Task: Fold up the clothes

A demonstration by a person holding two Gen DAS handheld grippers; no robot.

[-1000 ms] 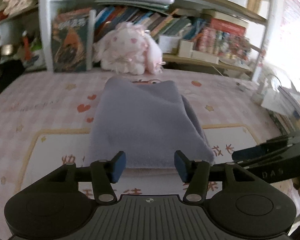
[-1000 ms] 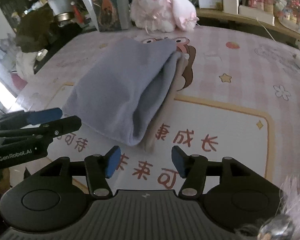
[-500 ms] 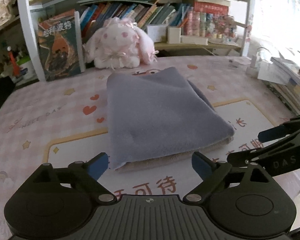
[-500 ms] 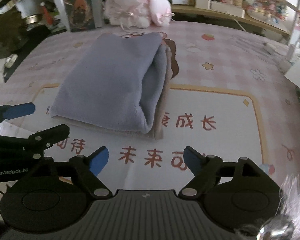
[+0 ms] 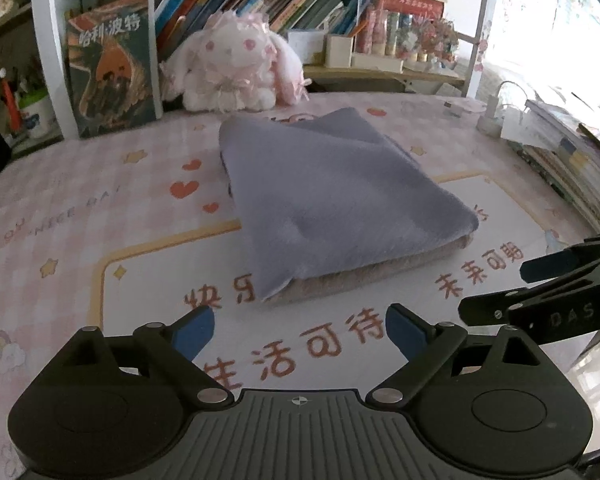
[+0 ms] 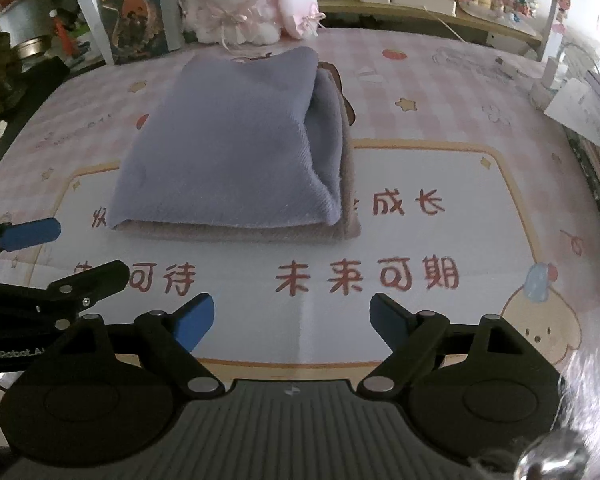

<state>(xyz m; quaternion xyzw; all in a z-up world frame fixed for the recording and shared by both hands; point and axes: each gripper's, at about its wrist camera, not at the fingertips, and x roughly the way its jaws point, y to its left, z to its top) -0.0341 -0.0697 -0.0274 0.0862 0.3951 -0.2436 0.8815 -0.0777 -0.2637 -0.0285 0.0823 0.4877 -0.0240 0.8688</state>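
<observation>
A folded grey-lilac fleece garment (image 5: 332,196) with a beige underside lies in the middle of the pink table mat (image 5: 100,208); it also shows in the right wrist view (image 6: 236,148). My left gripper (image 5: 300,330) is open and empty, a short way in front of the garment's near edge. My right gripper (image 6: 292,318) is open and empty, also in front of the garment. The right gripper appears at the right edge of the left wrist view (image 5: 548,292), and the left gripper at the left edge of the right wrist view (image 6: 40,264).
A white and pink plush rabbit (image 5: 232,72) sits at the back against a bookshelf (image 5: 260,4). A large book (image 5: 112,68) stands at the back left. A stack of books and papers (image 5: 572,148) lies along the right edge.
Both grippers have opened wide and drawn back from the garment's near edge. The garment stays folded on the mat.
</observation>
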